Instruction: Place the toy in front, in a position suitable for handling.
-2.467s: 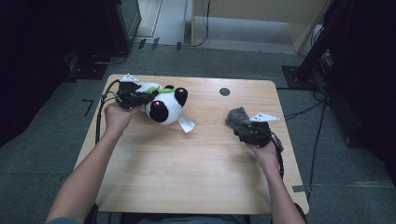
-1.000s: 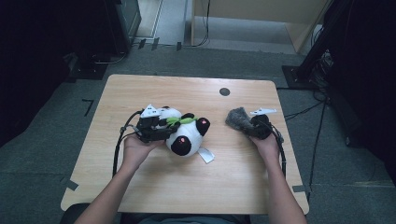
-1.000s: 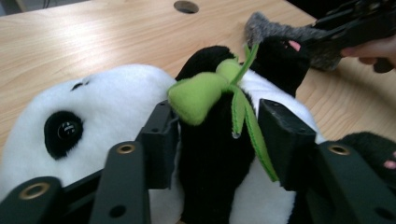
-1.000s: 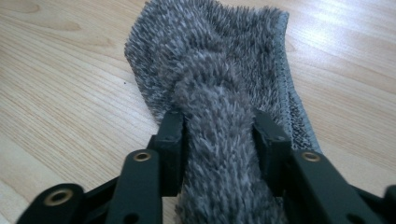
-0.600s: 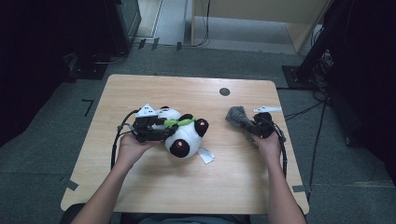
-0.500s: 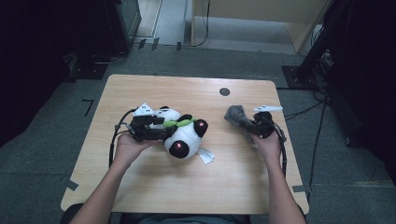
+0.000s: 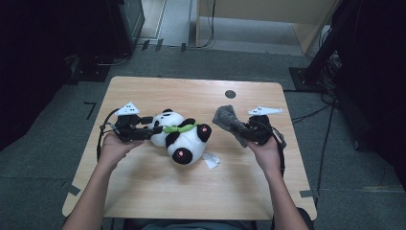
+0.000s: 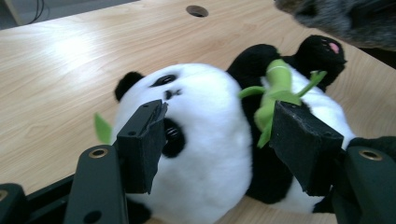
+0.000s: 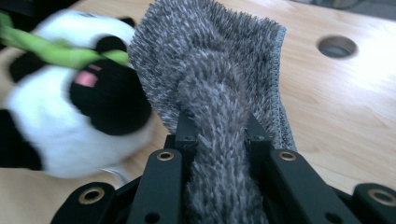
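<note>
Near the middle left of the high view, the left gripper (image 7: 146, 130) is held in a hand (image 7: 112, 148). Its two black jaws stand wide apart, one on each side of the panda toy's (image 7: 184, 136) round white head. In the left gripper view the flat, rough black pads (image 8: 142, 144) sit close to the soft fur, but I cannot tell if they press it. The panda is plump and fluffy, with black ears, black arms and a pink spot on its paw. It lies on its side on the wooden table (image 7: 191, 196), near the middle of the frame. A bright green leafy stalk (image 7: 179, 128) runs across its chest. A small white tag (image 7: 211, 161) lies on the wood just beside it.

At the middle right of the high view, the right gripper (image 7: 242, 134) is held in the other hand (image 7: 265, 153). Its jaws are squeezed tight on a grey cloth (image 9: 219, 93). The cloth is shaggy and thick, with a neat stitched edge, and it bunches up between the jaws. Its loose end is close to the panda's black paw.

The table top is smooth, pale wood with a small round hole (image 7: 230, 94) near the far edge.
</note>
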The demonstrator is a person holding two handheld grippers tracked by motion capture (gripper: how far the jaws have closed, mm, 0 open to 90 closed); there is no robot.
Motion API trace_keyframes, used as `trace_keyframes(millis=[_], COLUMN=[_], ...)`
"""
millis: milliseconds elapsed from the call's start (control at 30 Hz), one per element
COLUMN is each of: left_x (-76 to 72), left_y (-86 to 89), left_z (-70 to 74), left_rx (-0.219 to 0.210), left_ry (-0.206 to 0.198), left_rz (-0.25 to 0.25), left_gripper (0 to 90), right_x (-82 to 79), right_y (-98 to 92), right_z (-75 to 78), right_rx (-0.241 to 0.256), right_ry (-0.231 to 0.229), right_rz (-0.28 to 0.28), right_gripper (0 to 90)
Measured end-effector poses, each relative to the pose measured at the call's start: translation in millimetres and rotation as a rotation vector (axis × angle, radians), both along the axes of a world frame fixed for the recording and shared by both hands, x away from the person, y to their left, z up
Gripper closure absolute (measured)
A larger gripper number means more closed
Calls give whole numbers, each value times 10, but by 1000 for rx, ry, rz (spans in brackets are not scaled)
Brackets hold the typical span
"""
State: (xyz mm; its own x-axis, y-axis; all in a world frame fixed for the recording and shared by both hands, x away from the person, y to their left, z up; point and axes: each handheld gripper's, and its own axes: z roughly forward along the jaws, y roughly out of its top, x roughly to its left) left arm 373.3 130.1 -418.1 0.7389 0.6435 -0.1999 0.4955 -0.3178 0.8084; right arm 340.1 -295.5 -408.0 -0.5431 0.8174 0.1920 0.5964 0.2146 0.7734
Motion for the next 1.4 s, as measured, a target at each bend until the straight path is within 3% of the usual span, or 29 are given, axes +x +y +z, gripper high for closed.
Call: trace_keyframes(millis=[133, 300, 433, 567, 700, 967, 1233, 1400], left_x=[75, 158, 191, 202, 210, 144, -2, -110], left_y=[144, 271, 215, 140, 128, 31, -74, -115], left_z=[-81, -190, -289, -354, -370, -393, -385, -399], left_rx=[29, 24, 35, 41, 14, 2, 6, -37], left_ry=[15, 47, 59, 75, 97, 66, 88, 111], left_rz=[4, 6, -29, -54, -65, -74, -92, -75], left_gripper=[352, 364, 375, 384, 392, 384, 397, 408], right_x=[-85, -180, -239, -236, -187, -81, 20, 135], right_y=[155, 349, 516, 661, 656, 571, 468, 430], right_z=[137, 203, 185, 70, -11, -122, -145, -165], right_rx=[11, 13, 33, -6, -17, -40, -46, -55], right_ry=[-14, -14, 10, 18, 24, 4, -35, -56], right_rz=[44, 100, 156, 185, 180, 128, 84, 68], right_gripper=[745, 743, 743, 739, 740, 740, 738, 737])
